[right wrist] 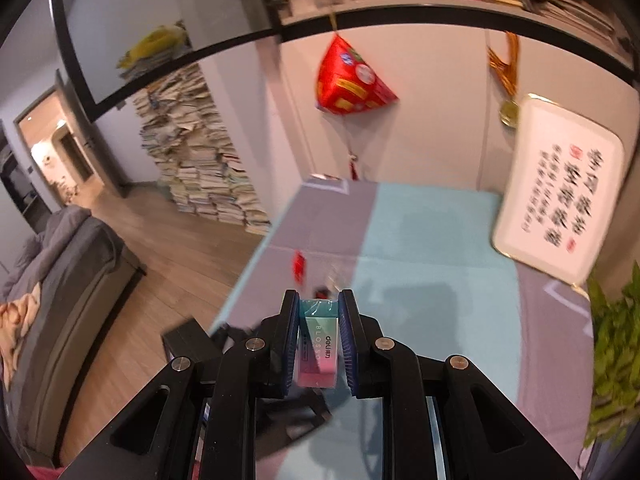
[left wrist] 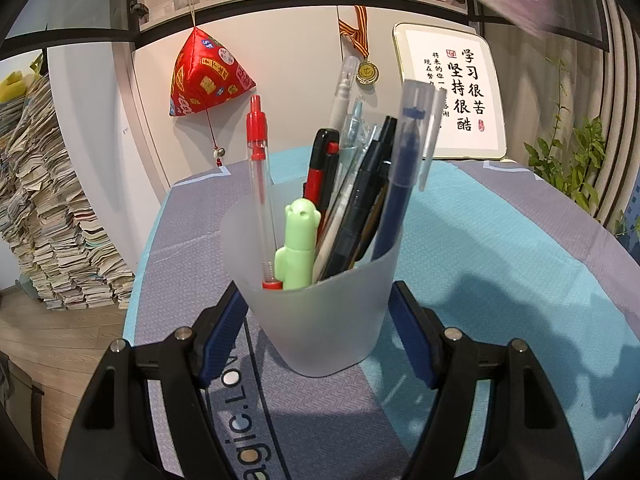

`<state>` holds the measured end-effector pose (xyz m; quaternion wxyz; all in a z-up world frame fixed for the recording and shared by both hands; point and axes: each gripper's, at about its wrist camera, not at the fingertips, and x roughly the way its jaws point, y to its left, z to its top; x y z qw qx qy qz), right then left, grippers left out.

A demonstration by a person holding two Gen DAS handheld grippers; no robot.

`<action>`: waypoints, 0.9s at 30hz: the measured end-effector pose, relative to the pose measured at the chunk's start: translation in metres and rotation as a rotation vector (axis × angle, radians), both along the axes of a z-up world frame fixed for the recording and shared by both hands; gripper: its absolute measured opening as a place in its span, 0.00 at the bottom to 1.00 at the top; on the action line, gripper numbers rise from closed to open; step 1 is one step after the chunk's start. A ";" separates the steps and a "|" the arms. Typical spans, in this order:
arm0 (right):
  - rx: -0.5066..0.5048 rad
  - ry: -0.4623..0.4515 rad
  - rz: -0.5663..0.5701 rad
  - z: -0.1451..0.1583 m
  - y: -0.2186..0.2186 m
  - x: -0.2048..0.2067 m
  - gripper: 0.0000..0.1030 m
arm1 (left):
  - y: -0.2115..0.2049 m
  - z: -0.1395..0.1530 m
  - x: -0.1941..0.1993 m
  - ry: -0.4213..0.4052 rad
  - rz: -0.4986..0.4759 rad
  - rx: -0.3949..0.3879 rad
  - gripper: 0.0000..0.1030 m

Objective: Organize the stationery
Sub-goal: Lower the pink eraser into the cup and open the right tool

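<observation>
A frosted translucent pen cup (left wrist: 320, 312) stands on the desk mat (left wrist: 500, 240), between the fingers of my left gripper (left wrist: 318, 300), which is shut on its sides. The cup holds several pens, among them a red clear pen (left wrist: 258, 184), a dark blue capped pen (left wrist: 402, 184) and a green figure-shaped item (left wrist: 298, 248). In the right wrist view my right gripper (right wrist: 319, 312) is shut on a teal-and-pink eraser (right wrist: 319, 348), held above the mat (right wrist: 432, 248). The pen tips below it are blurred.
A framed calligraphy board (left wrist: 452, 92) leans on the wall at the back right, also in the right wrist view (right wrist: 560, 200). A red hanging ornament (left wrist: 206, 76), a medal (left wrist: 367, 72), a plant (left wrist: 576, 160) at right, and stacked books (left wrist: 52, 208) on the floor at left.
</observation>
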<state>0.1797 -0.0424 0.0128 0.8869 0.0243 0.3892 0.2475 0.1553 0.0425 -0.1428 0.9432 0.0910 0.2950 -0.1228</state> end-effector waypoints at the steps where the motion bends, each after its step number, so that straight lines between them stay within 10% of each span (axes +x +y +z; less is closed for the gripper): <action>1: 0.008 0.002 0.012 0.000 0.006 0.005 0.20 | 0.000 0.000 0.000 0.000 0.000 0.000 0.69; 27: -0.014 0.128 0.059 -0.051 0.038 0.046 0.20 | -0.001 0.001 0.000 0.000 -0.001 0.001 0.69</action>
